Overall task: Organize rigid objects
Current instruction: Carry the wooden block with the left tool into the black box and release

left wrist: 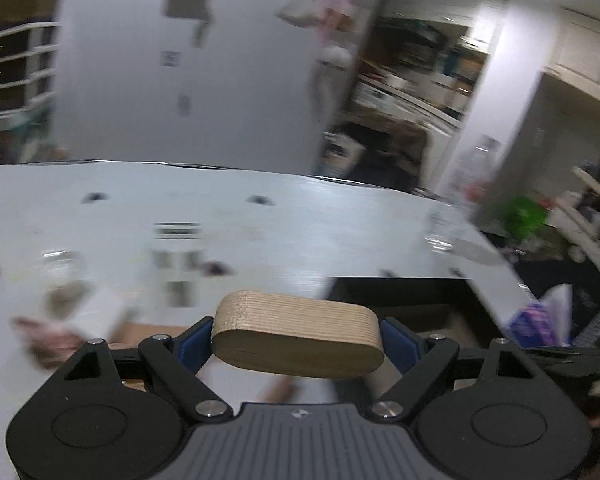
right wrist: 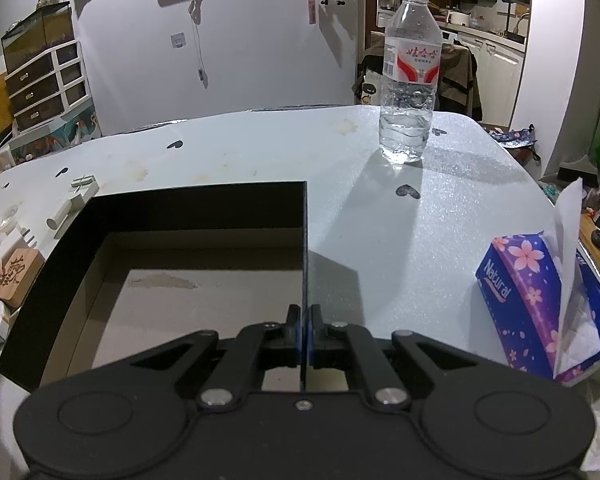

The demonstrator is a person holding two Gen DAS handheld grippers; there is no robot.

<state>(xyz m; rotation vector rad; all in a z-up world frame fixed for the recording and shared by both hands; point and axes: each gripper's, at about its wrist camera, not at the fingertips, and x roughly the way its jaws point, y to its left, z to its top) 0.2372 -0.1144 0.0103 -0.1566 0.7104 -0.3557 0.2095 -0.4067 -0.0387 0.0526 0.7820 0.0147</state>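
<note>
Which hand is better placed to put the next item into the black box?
Left. The left gripper already holds the wooden block between its pads. The right gripper is shut on the black box's side wall, steadying it, so it isn't free.

Bottle point(right wrist: 410, 80) behind the box point(right wrist: 180, 240) — tissue pack point(right wrist: 540, 300) to its right

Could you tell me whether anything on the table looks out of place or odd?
Yellowish stains mark the table behind the black box, as if something spilled and dried. Otherwise nothing stands out; the water bottle stands upright.
</note>
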